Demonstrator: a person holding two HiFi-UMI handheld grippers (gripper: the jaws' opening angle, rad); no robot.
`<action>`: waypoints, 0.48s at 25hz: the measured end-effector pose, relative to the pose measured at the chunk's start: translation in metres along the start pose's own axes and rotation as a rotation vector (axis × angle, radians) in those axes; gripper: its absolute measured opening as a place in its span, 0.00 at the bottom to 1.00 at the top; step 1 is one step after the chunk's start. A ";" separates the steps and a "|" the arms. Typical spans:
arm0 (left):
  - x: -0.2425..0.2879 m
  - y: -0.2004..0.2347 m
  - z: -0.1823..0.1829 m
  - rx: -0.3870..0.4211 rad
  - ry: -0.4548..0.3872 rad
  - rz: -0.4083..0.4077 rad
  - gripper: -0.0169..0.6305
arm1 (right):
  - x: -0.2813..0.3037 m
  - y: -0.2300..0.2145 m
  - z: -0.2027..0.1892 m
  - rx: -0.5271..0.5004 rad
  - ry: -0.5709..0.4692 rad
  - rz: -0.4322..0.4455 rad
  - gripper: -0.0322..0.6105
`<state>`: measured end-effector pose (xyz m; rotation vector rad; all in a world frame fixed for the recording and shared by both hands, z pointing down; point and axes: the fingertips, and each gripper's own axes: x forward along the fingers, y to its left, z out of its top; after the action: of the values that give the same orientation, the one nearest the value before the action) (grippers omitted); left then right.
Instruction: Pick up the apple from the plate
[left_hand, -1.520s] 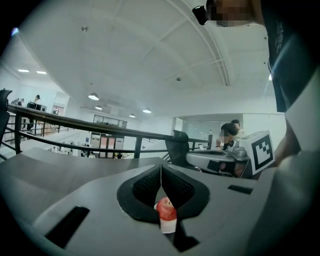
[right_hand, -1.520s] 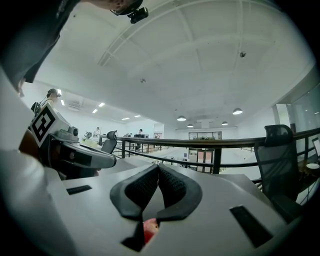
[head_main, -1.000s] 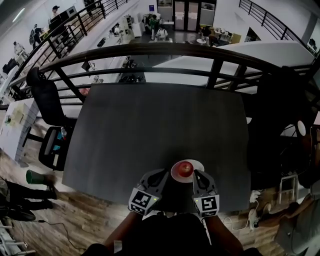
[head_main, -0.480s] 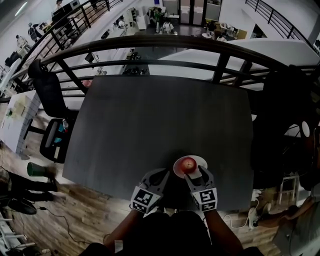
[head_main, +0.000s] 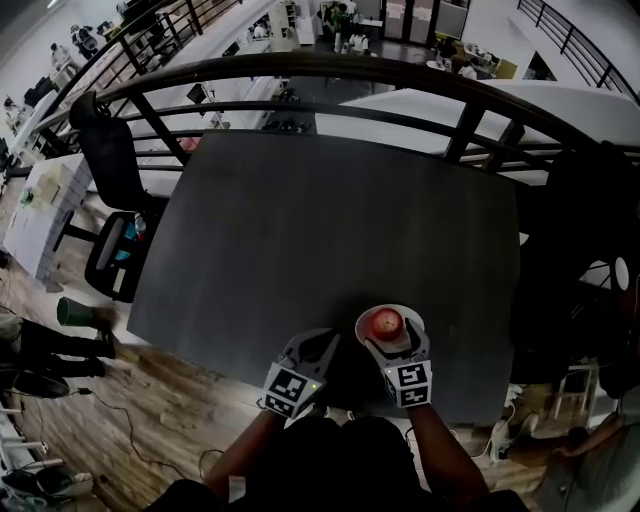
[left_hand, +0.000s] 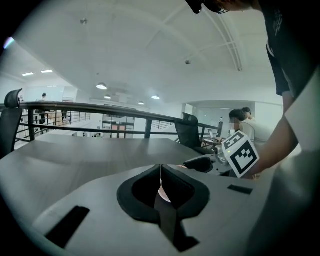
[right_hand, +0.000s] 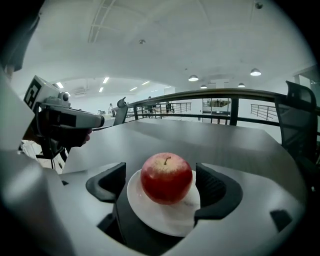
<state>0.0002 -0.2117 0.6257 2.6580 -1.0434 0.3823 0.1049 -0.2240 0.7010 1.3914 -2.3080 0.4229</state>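
Apple (right_hand: 166, 178) is red, stem up, sitting on a small white plate (right_hand: 167, 225) near my edge of the dark counter (head_main: 330, 220).

My right tool (right_hand: 162, 184) is spread wide. Its jaws have just been opening and now sit either side of the apple, with a gap on both sides and no contact yet. My left tool (left_hand: 161, 169) is off to the left over the counter, jaws closed together with nothing in them.

Handling guess: firm fruit of moderate weight that won't squash under a normal squeeze. The skin looks smooth and glossy, and it's round, so it could slip or roll out if pinched too high or too low.

I'd take it across the widest part, pads on opposite sides at mid-height, well below the stem dip.

The plate looks light and smooth and could skid on the counter if a jaw tip catches its rim. Jaw tips should stay above the rim, and the squeeze should be even so the apple doesn't squirt forward.
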 end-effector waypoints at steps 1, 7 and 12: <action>-0.001 0.001 -0.001 -0.005 0.003 0.006 0.07 | 0.004 -0.002 -0.002 0.009 0.004 -0.005 0.69; -0.006 0.002 -0.013 0.037 0.027 0.018 0.07 | 0.020 -0.002 -0.007 0.027 0.059 -0.006 0.70; -0.014 0.008 -0.011 0.066 0.052 0.040 0.07 | 0.027 -0.003 -0.013 0.039 0.092 -0.016 0.70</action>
<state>-0.0167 -0.2046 0.6324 2.6726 -1.0877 0.4995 0.0989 -0.2403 0.7255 1.3777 -2.2243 0.5187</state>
